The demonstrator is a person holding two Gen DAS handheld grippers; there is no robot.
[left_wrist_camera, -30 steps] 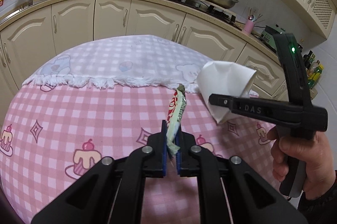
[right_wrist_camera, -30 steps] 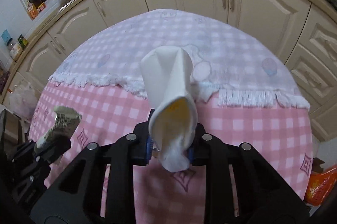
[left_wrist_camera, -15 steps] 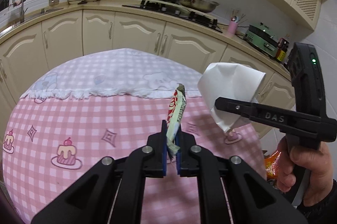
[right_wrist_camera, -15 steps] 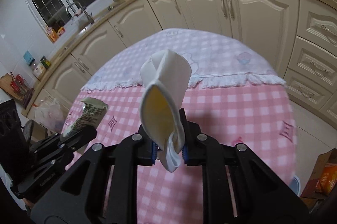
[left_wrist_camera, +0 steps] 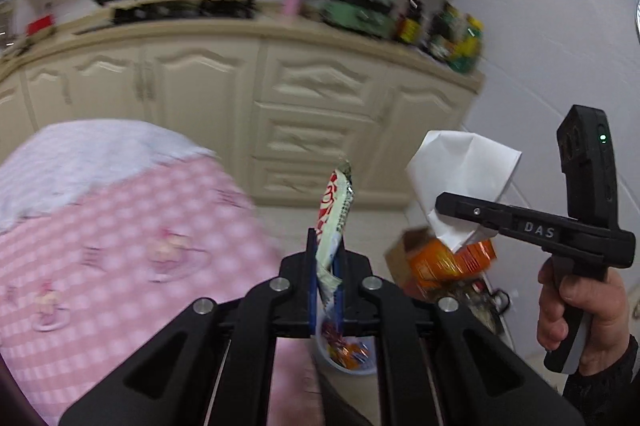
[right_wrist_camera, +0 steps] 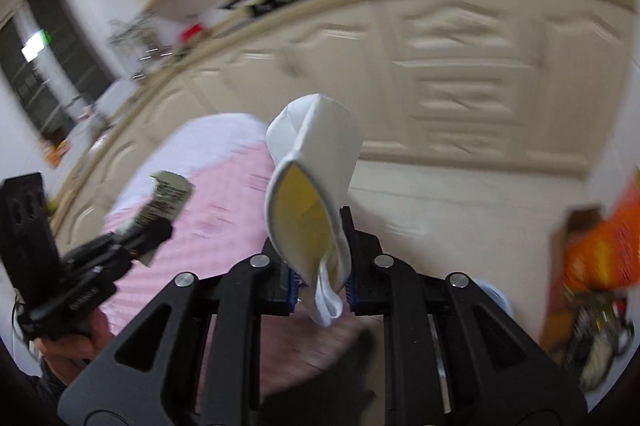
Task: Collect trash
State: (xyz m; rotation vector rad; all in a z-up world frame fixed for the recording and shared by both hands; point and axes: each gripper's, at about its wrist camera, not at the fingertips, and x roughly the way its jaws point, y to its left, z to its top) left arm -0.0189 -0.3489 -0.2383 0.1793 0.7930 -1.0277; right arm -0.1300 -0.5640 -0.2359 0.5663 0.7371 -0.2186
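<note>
In the left wrist view my left gripper (left_wrist_camera: 326, 266) is shut on a white, red and green snack wrapper (left_wrist_camera: 334, 218) that sticks up between the pads. To its right the right gripper (left_wrist_camera: 444, 204), held by a hand, pinches a crushed white paper cup (left_wrist_camera: 464, 182). In the right wrist view my right gripper (right_wrist_camera: 320, 286) is shut on that flattened cup (right_wrist_camera: 316, 178), whose yellowish inside faces the camera. The left gripper (right_wrist_camera: 152, 230) with the wrapper (right_wrist_camera: 168, 194) is at the left. Both grippers hang past the table's edge, over the floor.
A white bin (left_wrist_camera: 348, 354) with colourful wrappers inside stands on the floor right below the left gripper. A cardboard box with an orange bag (left_wrist_camera: 444, 258) sits beyond it. The pink checked tablecloth (left_wrist_camera: 120, 246) is on the left, and cream cabinets (left_wrist_camera: 320, 114) stand behind.
Both grippers have swung right, off the table and over the floor, still holding the wrapper and the cup. The bin and the box with the orange bag have come into view. The cup looks flatter.
</note>
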